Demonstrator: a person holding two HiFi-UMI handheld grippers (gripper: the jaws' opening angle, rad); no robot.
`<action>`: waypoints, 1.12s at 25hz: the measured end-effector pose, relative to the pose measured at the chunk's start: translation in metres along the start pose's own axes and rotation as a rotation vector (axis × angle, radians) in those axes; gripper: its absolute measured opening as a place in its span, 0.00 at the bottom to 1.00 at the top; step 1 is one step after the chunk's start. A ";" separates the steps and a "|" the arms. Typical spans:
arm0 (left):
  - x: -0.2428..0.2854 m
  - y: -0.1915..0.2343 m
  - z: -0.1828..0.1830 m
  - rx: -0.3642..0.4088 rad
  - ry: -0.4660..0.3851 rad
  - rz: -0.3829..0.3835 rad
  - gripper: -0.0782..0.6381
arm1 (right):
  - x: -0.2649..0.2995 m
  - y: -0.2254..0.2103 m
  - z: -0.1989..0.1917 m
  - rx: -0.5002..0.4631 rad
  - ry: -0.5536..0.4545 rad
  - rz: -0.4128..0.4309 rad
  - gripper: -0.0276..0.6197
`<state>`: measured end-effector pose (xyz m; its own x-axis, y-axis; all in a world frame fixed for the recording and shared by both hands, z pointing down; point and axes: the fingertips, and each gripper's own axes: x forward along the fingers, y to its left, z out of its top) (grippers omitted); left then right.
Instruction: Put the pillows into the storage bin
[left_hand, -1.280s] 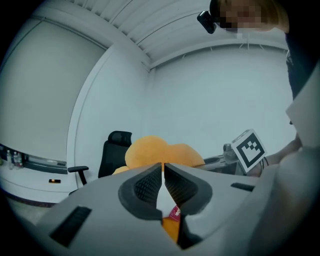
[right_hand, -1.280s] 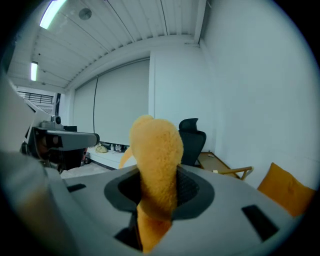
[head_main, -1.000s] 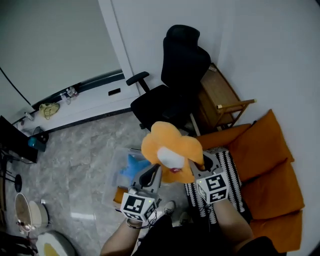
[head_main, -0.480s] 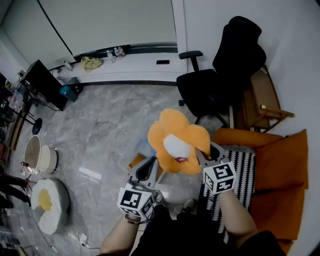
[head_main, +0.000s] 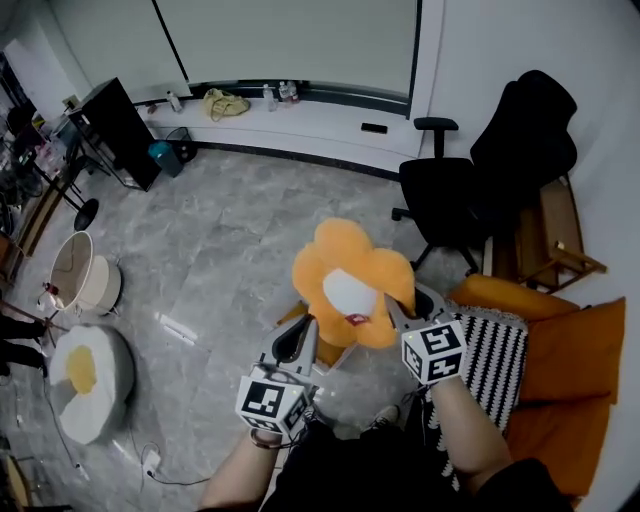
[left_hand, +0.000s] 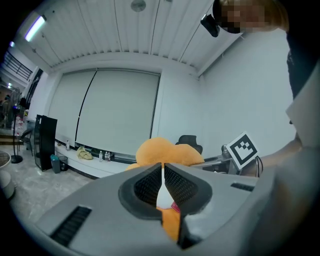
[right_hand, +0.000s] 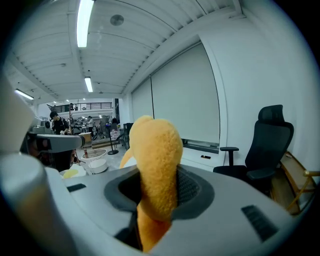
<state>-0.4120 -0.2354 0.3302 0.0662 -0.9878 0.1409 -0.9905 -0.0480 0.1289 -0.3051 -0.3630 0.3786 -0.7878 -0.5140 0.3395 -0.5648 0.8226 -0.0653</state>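
An orange flower pillow (head_main: 349, 285) with a white centre is held up in the air, above the grey marbled floor (head_main: 230, 250), near the middle of the head view. It is gripped from both sides. The left claw (head_main: 312, 326) is set at the pillow's 7 o'clock edge; in the left gripper view its jaws are seen drawn almost together, with a thin fold of the white and orange fabric pinched between them. The right claw (head_main: 393, 301) is set at the pillow's 4 o'clock edge; in the right gripper view a thick orange petal is seen clamped between its jaws and standing up above them.

A black office chair (head_main: 470, 185) is seen at 2 o'clock from the pillow, well apart from it. A black-and-white striped pillow (head_main: 497, 357) lies at 4 o'clock, just beside the right forearm, and is bordered by orange cushions (head_main: 572, 335). An egg-shaped cushion (head_main: 82, 378) lies on the floor at 8 o'clock, and a white bucket (head_main: 82, 283) stands near it at 9 o'clock. The storage bin cannot be made out under the pillow.
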 end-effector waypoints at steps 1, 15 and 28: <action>-0.005 0.013 0.000 -0.002 -0.003 -0.004 0.14 | 0.008 0.011 0.002 0.001 0.004 -0.002 0.25; -0.036 0.134 -0.025 -0.070 0.023 -0.064 0.14 | 0.082 0.101 -0.015 -0.013 0.114 -0.065 0.25; 0.013 0.128 -0.082 -0.103 0.135 -0.095 0.14 | 0.139 0.069 -0.086 0.082 0.207 -0.047 0.25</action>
<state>-0.5283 -0.2422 0.4293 0.1811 -0.9504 0.2527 -0.9620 -0.1178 0.2465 -0.4321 -0.3566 0.5020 -0.6976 -0.4834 0.5288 -0.6244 0.7722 -0.1178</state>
